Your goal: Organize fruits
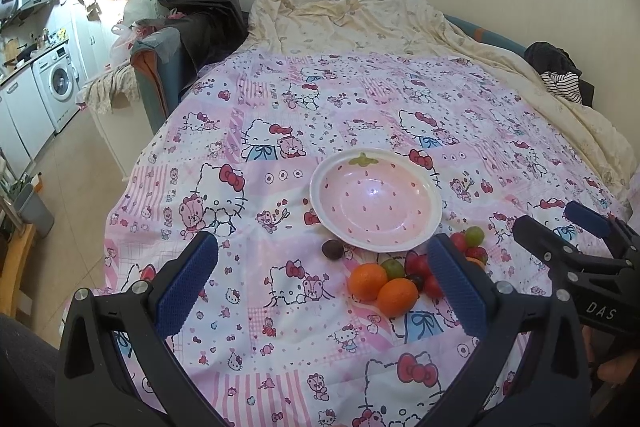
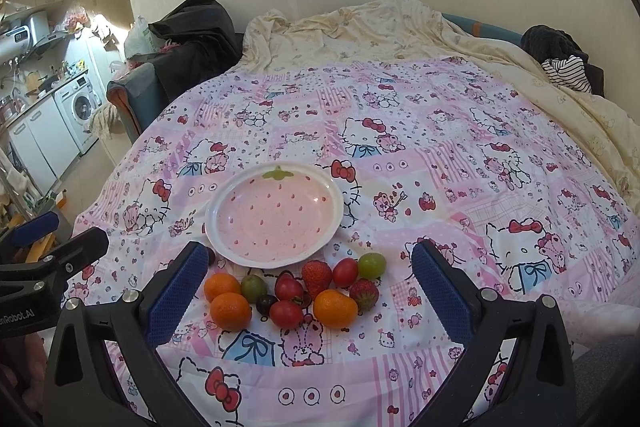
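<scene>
1. Both tongs hang above the patterned bedspread (image 2: 400, 147) with nothing between their blue pads: the left gripper (image 1: 326, 283) is spread wide, and so is the right gripper (image 2: 306, 289).
2. Fruits lie loose on the cloth just in front of the strawberry plate (image 2: 276, 213): oranges (image 2: 335, 308), cherry tomatoes (image 2: 286, 314), strawberries (image 2: 317, 277), green grapes (image 2: 372, 265).
3. One dark plum (image 1: 333, 249) sits apart, beside the plate's near-left rim.
4. No fruit lies on the plate.

Dark fruit (image 2: 211, 255) half hidden behind right claw's finger (image 2: 176, 297)
</scene>
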Available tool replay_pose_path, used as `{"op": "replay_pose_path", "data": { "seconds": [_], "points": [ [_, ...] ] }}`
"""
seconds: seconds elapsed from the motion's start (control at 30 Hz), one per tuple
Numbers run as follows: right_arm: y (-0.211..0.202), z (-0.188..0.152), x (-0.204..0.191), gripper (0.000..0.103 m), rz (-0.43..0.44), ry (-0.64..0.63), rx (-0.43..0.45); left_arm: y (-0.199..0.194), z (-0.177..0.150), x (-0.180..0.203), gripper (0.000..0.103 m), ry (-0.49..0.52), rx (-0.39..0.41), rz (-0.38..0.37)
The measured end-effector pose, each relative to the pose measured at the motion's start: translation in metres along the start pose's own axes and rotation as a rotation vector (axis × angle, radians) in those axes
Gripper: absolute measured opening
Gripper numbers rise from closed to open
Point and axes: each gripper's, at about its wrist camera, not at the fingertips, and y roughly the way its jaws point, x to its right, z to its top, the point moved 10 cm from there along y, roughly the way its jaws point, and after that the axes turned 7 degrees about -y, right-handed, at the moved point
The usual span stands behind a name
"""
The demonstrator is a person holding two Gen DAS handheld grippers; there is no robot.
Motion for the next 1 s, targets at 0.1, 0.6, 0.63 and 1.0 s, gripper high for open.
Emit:
{"op": "replay_pose_path", "data": {
  "seconds": [0.1, 0.6, 0.63, 1.0],
  "points": [
    [0.0, 0.0, 0.0, 0.103, 0.0, -0.001, 0.0, 0.0, 0.0, 0.0, 0.103, 0.0, -0.002, 0.001],
    [-0.001, 0.001, 0.0, 0.103, 0.0, -0.001, -0.001, 0.001, 0.0, 0.001, 0.103, 0.0, -0.004, 0.003],
    [0.0, 0.001, 0.0, 0.103, -0.001, -0.001, -0.001, 0.001, -0.001, 0.0, 0.103, 0.0, -0.007, 0.004],
    [0.017, 0.015, 0.031, 0.103, 0.101, 0.143, -0.097, 0.034, -0.031, 0.002, 0.103, 0.027, -0.217, -0.004]
  ]
}}
